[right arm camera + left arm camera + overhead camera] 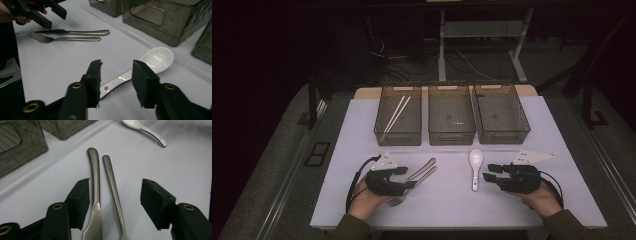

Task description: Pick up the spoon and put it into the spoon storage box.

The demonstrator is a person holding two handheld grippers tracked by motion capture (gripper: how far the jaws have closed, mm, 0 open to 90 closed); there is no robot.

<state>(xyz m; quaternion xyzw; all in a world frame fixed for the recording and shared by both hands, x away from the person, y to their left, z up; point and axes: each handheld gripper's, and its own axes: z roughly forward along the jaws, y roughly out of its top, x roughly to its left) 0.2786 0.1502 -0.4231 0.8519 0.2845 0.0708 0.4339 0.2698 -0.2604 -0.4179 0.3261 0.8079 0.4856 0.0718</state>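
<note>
Two-handed cutlery sorting at a white desk, seen at the approach to grasp. Left hand-held gripper half open, straddling the handles of a steel knife and a steel fork laid side by side near the desk's front left; left pad just beside the knife handle, right pad well apart from the fork, neither pressing. Right hand-held gripper partly open around the handle of a white ceramic soup spoon lying near the desk's front centre, handle between the pads but apparently not yet pinched. Advisable for a clean pick-up: jaws centred on one handle only, lowered until the pads bracketed it squarely, then closed gently, the glazed spoon likely to slip and the paired steel pieces likely to be taken together. Behind, three smoky translucent bins in a row: left bin holding a pair of pale chopsticks leaning diagonally; middle bin and right bin seemingly without contents.
</note>
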